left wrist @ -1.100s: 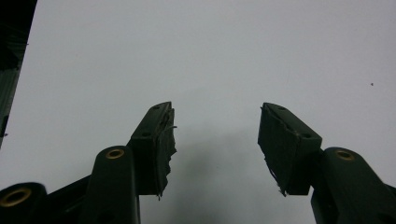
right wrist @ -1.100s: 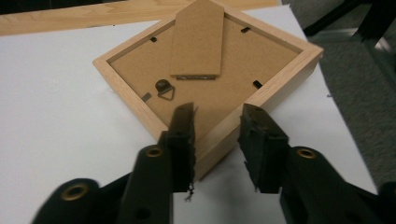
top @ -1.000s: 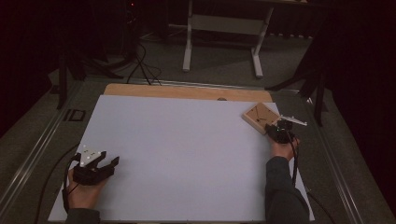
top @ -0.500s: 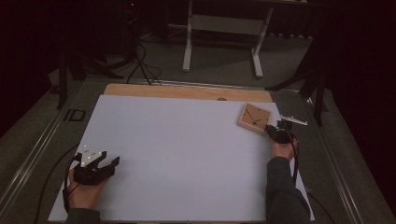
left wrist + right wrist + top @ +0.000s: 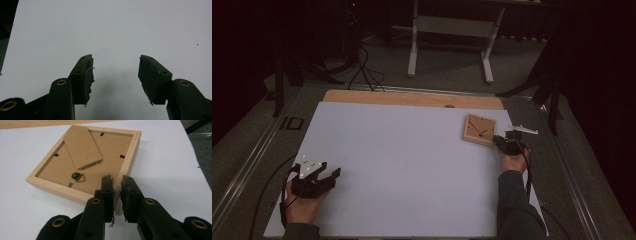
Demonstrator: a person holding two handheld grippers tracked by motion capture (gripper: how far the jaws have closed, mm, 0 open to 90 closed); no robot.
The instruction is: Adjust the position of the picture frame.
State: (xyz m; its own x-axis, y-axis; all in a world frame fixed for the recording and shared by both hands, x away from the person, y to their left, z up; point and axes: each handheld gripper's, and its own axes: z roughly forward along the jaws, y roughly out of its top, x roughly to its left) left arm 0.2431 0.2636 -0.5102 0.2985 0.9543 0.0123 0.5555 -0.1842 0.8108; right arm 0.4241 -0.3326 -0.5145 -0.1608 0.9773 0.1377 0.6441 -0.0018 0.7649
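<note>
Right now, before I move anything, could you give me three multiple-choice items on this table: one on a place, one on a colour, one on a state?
1. Where does the wooden frame lie on the white sheet?
A. at its far right part
B. at its middle
C. at its near left corner

2. What colour is the frame's rim?
A. black
B. pale wood
C. red

3. How do the left tongs stand?
A. shut on the frame
B. shut on a cable
C. open, nothing between them

Answers:
1. A: the high view shows the wooden frame at the far right of the white sheet, where the right tongs, whose jaws have just been closing, pinch its rim.
2. B: the rim is light, unpainted wood.
3. C: the left tongs gape over bare sheet.
</note>
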